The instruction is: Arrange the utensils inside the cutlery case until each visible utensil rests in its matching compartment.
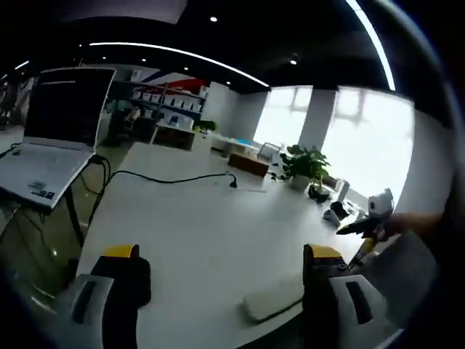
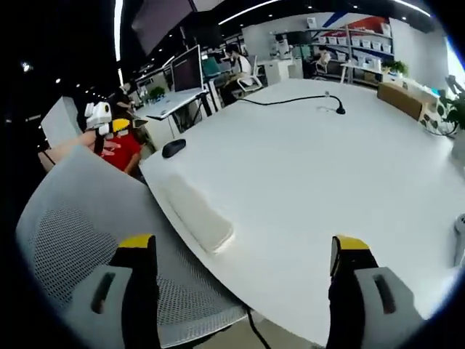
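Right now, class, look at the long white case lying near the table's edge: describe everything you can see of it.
The white case is a long, narrow, rounded block, matte, plastic by its look. It lies flat and closed on the white table, close to the curved edge beside the grey mesh chair. Nothing rests on it and neither gripper touches it. In the left gripper view it sits low near the table edge, partly behind one jaw. No utensils can be seen.
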Demonstrator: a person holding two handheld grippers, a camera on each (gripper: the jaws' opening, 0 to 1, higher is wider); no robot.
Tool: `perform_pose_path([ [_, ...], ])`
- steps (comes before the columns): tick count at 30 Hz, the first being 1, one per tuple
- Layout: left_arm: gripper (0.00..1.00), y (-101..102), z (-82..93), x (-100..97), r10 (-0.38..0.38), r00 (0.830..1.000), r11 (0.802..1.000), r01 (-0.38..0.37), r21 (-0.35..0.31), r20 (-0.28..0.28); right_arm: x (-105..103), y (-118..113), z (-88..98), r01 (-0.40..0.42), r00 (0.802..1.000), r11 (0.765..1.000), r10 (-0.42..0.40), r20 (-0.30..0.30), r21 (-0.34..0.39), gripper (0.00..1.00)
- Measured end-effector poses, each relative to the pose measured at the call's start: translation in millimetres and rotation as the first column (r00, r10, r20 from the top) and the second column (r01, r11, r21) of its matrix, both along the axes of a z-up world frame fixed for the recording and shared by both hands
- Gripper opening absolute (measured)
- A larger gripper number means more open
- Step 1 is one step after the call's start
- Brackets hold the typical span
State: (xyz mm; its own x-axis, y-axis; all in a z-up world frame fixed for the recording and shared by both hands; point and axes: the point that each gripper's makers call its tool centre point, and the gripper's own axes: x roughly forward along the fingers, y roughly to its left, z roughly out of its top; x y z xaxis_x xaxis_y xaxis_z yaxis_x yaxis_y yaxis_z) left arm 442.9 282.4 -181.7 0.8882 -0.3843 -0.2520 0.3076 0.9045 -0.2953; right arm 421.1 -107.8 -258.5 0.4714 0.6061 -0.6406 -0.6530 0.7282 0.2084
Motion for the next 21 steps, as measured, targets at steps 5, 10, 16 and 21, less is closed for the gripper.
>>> perform_pose_path([
  [5,1.00,11.4,-15.3,-12.2,0.044,0.998,0.999,-0.043,0.020,-0.035,3.2,-9.3,-5.1,0.096,0.995,0.995,-0.096,0.021,-0.018,0.99],
  [10,1.00,8.8,-19.8,-21.5,0.047,0.998,0.999,-0.047,0.003,-0.052,4.2,-7.2,-5.4,0.123,0.991,0.992,-0.122,0.046,-0.021,0.99],
  [16,0.99,10.0,-18.1,-23.5,0.061,0.997,0.998,-0.062,-0.012,-0.052,-2.3,-0.9,-12.9,0.072,0.997,0.996,-0.071,0.021,-0.054,0.99],
  [21,0.99,9.8,-12.8,-23.4,0.050,0.998,0.999,-0.050,0.015,-0.046,1.8,-3.2,-8.2,0.101,0.994,0.994,-0.100,0.033,-0.031,0.99],
])
